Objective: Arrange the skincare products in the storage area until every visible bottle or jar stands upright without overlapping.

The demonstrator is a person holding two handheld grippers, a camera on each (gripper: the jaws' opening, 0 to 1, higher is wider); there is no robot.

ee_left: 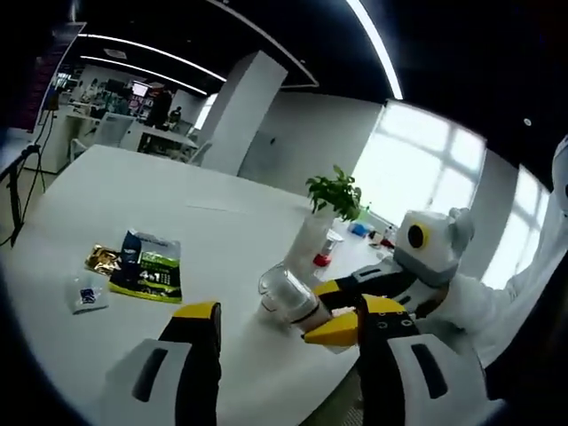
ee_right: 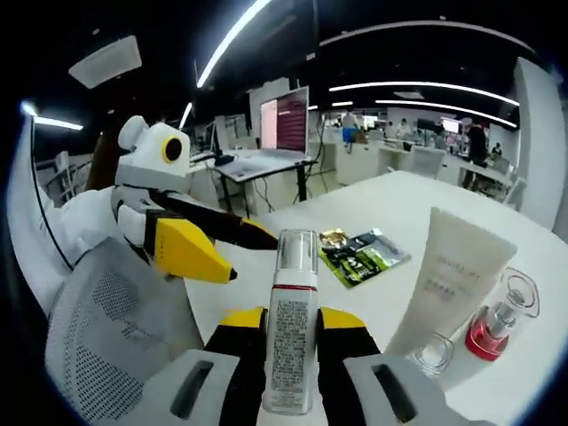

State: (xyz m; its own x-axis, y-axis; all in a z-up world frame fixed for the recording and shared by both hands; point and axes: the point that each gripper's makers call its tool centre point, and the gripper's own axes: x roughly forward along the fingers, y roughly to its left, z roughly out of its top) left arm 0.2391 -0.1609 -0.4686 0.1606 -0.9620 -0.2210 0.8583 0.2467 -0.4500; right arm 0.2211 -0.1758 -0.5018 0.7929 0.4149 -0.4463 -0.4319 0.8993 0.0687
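While its yellow-tipped jaws press both sides of a slim white spray bottle with a clear cap, the right gripper holds it along the jaw line, cap pointing away. Just right of those jaws stand a tall cream squeeze tube and a small red-based clear bottle on the white table. The left gripper holds its jaws apart around nothing, the right gripper's bottle just ahead between its tips.
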